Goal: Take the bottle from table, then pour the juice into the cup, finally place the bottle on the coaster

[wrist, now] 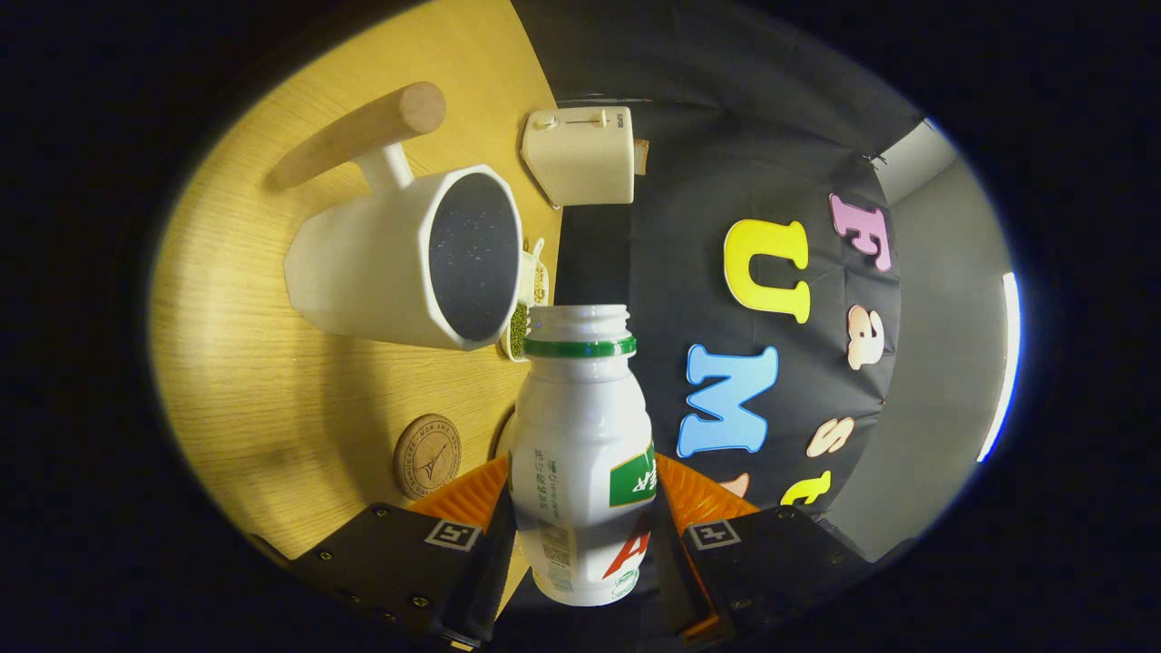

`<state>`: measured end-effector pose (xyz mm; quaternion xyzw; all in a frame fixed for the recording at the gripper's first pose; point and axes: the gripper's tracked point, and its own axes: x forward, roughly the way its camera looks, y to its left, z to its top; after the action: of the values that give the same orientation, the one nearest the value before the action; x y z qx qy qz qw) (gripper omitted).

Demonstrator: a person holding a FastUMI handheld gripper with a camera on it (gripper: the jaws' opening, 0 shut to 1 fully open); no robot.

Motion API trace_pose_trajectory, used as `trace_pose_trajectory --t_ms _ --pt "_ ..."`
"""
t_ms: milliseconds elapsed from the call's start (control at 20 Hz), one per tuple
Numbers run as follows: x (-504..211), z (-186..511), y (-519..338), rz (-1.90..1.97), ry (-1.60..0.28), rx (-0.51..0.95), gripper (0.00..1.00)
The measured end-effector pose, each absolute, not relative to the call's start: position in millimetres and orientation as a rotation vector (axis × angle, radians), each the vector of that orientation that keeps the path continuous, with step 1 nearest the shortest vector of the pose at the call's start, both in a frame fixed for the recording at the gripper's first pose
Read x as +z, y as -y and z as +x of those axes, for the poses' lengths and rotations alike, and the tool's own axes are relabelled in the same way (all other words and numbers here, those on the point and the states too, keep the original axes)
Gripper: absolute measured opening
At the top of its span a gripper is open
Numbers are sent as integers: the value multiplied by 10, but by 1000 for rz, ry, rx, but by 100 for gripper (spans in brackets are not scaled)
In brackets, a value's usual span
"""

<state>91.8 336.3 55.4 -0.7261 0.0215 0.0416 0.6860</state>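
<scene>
My gripper is shut on a white plastic bottle with a green neck ring and an uncapped mouth; both fingers press on its sides. The whole view is rolled, so the wooden table stands on edge beside the bottle. A large white cup with a dark inside and a wooden stick handle stands on the table just beyond the bottle's mouth; the mouth is close to the cup's rim, apart from it. A round cork coaster lies on the table right by one finger.
A cream toaster stands at the table's far edge beyond the cup. A small white dish of green beans sits between the cup and the bottle's mouth. The table edge runs just behind the bottle.
</scene>
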Motion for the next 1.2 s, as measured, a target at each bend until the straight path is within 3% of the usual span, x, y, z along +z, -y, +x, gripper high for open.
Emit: trace_pose_trajectory --t_ms 1200 --pt "782 946 -3437 -1770 -1 42 68"
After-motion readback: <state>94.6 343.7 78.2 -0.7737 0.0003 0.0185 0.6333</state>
